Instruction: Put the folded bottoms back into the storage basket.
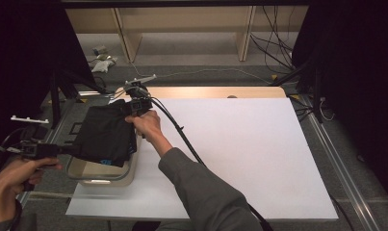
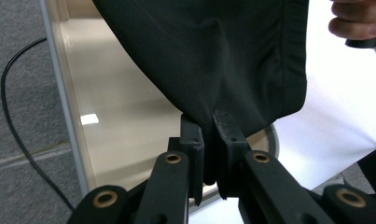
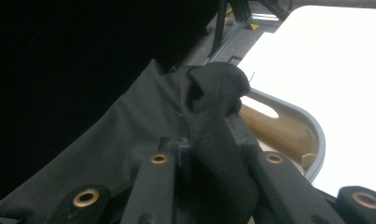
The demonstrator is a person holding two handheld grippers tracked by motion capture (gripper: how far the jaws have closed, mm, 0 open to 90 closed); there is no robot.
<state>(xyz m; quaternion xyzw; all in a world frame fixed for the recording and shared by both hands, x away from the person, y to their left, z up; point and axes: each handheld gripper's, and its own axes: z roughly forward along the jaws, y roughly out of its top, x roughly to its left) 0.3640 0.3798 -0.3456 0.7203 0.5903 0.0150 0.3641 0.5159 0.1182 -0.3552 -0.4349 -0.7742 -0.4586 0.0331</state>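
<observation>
At the lower left of the high view, my left gripper (image 1: 69,150) has its jaws nearly shut, pinching one edge of the soft black cloth garment (image 1: 106,134). In the left gripper view the two jaws squeeze a small fold of the cloth (image 2: 213,56), and the rest hangs above them, over the cream plastic bin with the grey rim (image 2: 69,116). A bit to the right and higher up in the high view, my right gripper (image 1: 134,107) is squeezed tight too. In the right gripper view a bunched lump of the cloth (image 3: 213,93) pokes up between the jaws, with the bin's grey rim (image 3: 311,126) just behind it at the right. So both my hands hold the cloth stretched out right over the bin (image 1: 105,180), which sits at the left edge of the white table top (image 1: 239,144). A little blue patch peeks out under the cloth. I think I am either lifting the cloth out of the bin or lowering it in; I cannot tell which. Next I think I must keep both grips tight and move both hands together, so the cloth does not slip or catch on the rim.
</observation>
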